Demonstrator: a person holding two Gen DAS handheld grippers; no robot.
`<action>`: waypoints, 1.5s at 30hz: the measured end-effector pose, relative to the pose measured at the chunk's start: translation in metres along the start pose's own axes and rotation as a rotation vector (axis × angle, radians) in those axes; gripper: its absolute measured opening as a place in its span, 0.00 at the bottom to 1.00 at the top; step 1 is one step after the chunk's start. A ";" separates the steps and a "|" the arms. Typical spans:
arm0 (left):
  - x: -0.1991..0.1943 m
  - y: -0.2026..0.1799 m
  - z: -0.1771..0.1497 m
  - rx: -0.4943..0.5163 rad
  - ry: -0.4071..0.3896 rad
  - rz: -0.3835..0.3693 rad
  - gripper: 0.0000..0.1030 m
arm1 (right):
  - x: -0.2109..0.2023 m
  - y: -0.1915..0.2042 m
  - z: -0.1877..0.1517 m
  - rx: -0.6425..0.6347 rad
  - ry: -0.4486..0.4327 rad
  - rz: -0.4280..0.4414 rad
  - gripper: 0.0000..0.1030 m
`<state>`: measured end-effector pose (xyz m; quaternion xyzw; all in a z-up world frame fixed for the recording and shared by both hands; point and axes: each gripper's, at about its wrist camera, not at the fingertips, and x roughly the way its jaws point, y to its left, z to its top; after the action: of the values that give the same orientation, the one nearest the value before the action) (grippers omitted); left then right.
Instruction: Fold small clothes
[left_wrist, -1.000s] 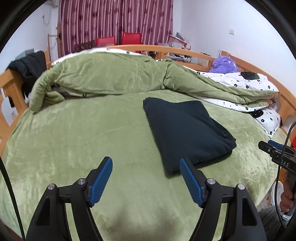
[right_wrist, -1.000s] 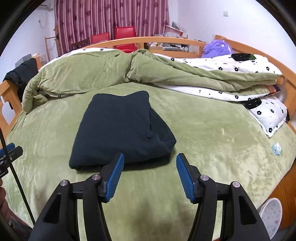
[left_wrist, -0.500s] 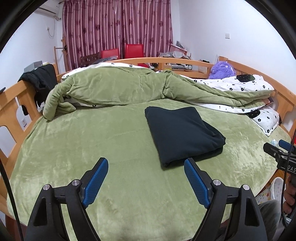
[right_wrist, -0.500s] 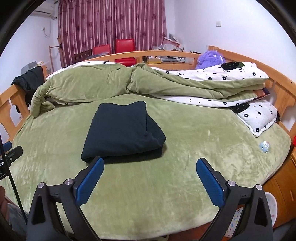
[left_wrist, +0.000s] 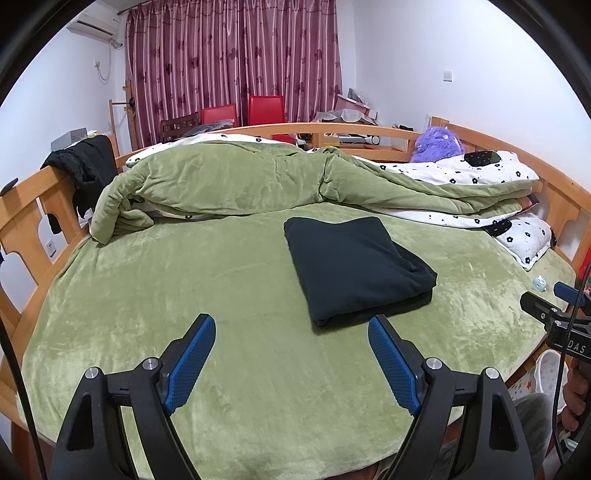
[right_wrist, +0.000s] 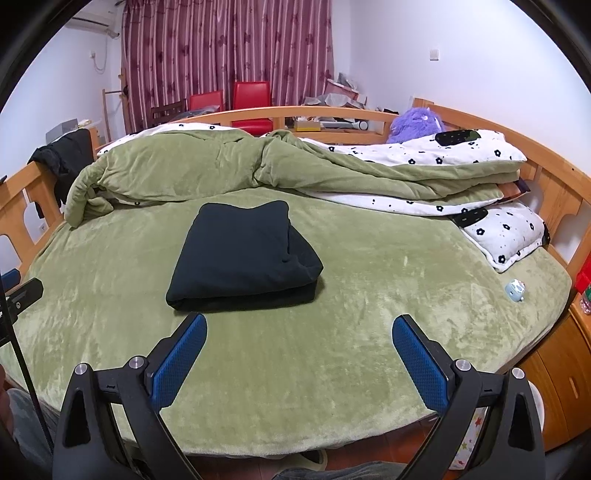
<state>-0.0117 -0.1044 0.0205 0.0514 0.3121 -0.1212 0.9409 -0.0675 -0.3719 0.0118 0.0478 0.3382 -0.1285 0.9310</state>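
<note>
With both jaws spread wide and empty, the left hand-held gripper (left_wrist: 291, 354) and right hand-held gripper (right_wrist: 299, 350) hover over the round green plush bed (left_wrist: 184, 295); beyond lies the folded dark fleece garment (left_wrist: 354, 266), apparently finished and awaiting removal.

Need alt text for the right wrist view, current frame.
A dark folded garment lies on a green bedspread, just beyond the open, empty right gripper with blue-padded fingers. Behind it a rumpled green duvet lies along a wooden bed rail.
</note>
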 end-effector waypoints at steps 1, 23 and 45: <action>0.000 0.000 0.000 -0.001 0.000 0.000 0.82 | -0.001 -0.001 0.000 0.002 -0.001 -0.001 0.96; -0.006 0.012 0.001 -0.040 -0.002 -0.001 0.82 | -0.011 0.004 0.003 0.003 -0.017 -0.004 0.96; -0.010 0.021 0.001 -0.050 -0.011 -0.004 0.82 | -0.012 0.006 0.003 0.002 -0.017 -0.004 0.96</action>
<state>-0.0140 -0.0826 0.0276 0.0267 0.3100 -0.1154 0.9433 -0.0725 -0.3642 0.0217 0.0469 0.3303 -0.1312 0.9335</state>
